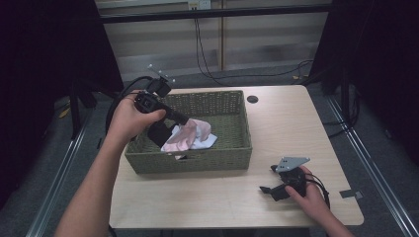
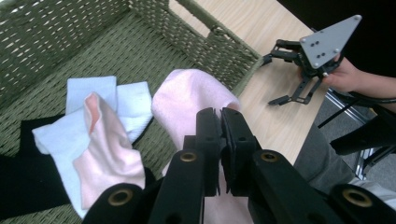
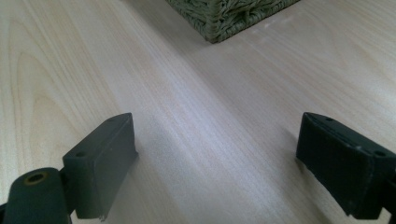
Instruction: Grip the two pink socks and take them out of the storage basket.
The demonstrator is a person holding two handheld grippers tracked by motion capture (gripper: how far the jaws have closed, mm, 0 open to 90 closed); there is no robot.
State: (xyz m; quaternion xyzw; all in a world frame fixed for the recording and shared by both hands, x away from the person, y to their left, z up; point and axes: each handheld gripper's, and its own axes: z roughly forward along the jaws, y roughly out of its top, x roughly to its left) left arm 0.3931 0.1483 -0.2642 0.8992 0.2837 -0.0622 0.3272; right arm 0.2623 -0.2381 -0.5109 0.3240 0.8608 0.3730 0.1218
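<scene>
Pink sock [image 2: 191, 100] (lower end hidden) between left gripper [image 2: 220, 122] jaws

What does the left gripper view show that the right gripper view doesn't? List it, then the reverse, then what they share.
Left gripper view: the left gripper shut on a pink sock, white socks on the basket floor, the right gripper open farther off. Right gripper view: the basket's outer corner from low over the wood. Shared: the green woven basket and the table.
</scene>
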